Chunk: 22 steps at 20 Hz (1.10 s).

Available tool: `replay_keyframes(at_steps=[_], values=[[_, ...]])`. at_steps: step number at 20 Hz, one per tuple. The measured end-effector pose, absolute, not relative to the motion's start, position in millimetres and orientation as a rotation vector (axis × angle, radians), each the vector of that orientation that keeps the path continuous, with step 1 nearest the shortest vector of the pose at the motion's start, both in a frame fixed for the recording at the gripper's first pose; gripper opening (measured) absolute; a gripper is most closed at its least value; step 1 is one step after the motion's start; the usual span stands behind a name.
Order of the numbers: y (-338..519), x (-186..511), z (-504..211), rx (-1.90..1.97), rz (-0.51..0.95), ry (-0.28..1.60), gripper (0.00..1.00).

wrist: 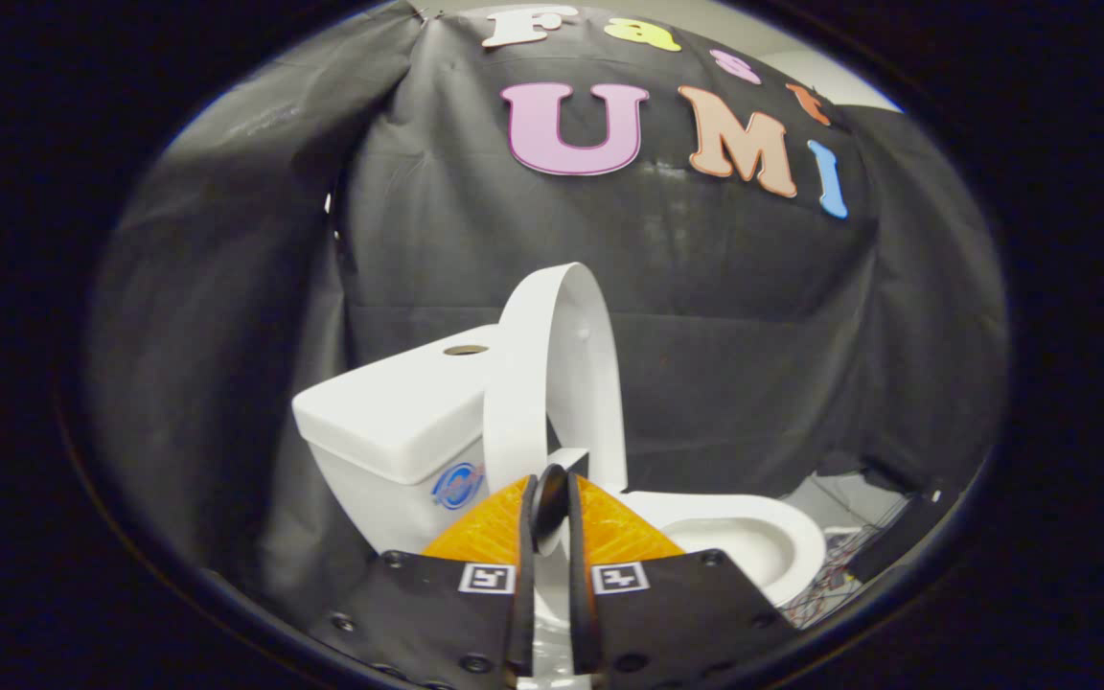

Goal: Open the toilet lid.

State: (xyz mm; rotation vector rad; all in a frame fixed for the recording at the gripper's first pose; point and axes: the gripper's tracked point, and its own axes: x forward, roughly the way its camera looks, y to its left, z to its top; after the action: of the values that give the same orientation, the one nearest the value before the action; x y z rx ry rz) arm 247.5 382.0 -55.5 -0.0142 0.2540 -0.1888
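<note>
tank (399,412) at the left, its flat cover lying level. just right of it, toilet lid (552,374) raised nearly upright, seen almost edge-on, long axis running up from the hinge, leaning toward the tank. directly below, gripper (552,517) with fingers drawn close, pinching what looks like the lid's lower rim between them, though contact on both sides cannot be told for sure. farther right, open bowl (753,537). likely remaining: a short push tankward, then release

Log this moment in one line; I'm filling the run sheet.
lid: raised upright by tank | gripper: nearly closed at lid's edge, grip unclear | bowl: exposed
</note>
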Motion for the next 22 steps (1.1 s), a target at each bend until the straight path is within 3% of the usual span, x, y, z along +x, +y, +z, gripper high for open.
replay_keyframes(at_steps=[2, 10, 17, 22], values=[[385.3, 251.1, -52.6, -0.022, -0.209, 0.250, 0.17], [401.4, 257.0, -52.1, -0.081, -0.245, 0.234, 0.17], [404.6, 242.3, -57.8, -0.092, -0.175, 0.257, 0.74], [398.3, 221.9, -50.4, -0.007, -0.133, 0.232, 0.90]])
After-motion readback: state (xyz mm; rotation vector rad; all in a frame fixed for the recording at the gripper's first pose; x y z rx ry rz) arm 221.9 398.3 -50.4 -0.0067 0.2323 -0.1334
